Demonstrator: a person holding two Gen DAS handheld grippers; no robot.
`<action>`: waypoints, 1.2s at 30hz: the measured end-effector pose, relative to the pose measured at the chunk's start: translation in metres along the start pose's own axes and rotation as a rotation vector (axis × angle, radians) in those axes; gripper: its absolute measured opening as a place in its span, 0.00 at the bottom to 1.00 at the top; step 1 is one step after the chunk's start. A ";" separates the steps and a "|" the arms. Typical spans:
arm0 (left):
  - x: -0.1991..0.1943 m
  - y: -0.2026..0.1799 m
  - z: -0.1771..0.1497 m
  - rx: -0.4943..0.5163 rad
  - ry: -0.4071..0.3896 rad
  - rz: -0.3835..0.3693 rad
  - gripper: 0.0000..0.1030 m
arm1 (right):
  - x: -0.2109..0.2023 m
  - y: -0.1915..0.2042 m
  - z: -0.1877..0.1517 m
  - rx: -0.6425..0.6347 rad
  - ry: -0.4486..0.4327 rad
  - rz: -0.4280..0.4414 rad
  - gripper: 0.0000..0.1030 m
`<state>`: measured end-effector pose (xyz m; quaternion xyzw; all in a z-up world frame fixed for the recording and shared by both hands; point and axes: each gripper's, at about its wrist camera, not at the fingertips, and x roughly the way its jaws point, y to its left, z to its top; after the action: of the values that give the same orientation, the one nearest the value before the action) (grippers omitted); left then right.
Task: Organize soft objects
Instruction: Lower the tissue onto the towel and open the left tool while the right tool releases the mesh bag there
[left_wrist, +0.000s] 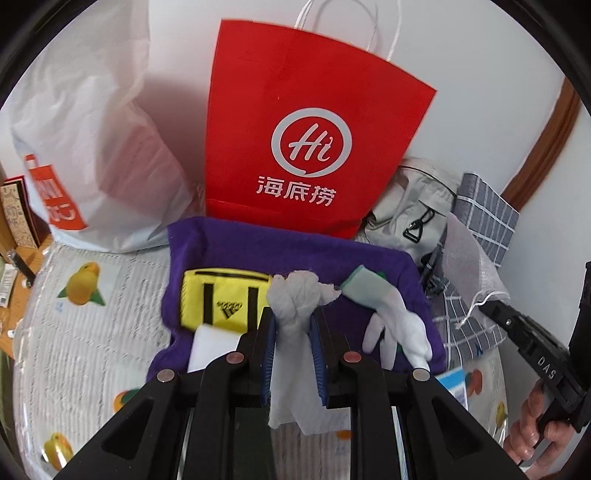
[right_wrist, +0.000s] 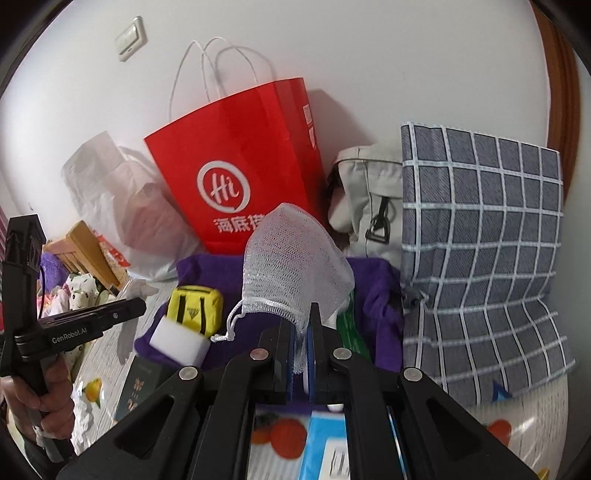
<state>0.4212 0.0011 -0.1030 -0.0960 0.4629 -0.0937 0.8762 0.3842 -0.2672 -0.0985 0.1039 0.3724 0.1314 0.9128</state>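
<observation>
Left hand-held gripper (left_wrist: 292, 325): clenched on a white cloth (left_wrist: 293, 295), frame centre.
Right hand-held gripper (right_wrist: 303, 325): clenched on a white mesh pouch (right_wrist: 295, 254), frame centre.

One red paper bag (left_wrist: 314, 122), one purple cloth (left_wrist: 295, 254), one yellow pouch (left_wrist: 221, 299) — two white gloves (left_wrist: 391, 325).

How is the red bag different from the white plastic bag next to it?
The red paper bag stands stiff and upright; the white plastic bag slumps, crinkled. The red paper bag has white string handles and a round "Hi" logo; the white plastic bag shows orange print. Both lean against the wall.
</observation>
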 end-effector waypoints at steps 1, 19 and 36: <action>0.006 0.000 0.002 -0.007 0.007 -0.009 0.18 | 0.005 -0.001 0.002 0.001 0.002 0.002 0.06; 0.062 0.008 0.011 -0.016 0.077 0.003 0.18 | 0.083 -0.037 -0.010 0.038 0.157 0.011 0.09; 0.073 0.023 0.010 -0.035 0.101 0.052 0.18 | 0.111 -0.049 -0.016 0.055 0.228 0.025 0.09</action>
<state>0.4715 0.0058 -0.1609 -0.0944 0.5105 -0.0678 0.8520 0.4567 -0.2765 -0.1961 0.1180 0.4758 0.1434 0.8597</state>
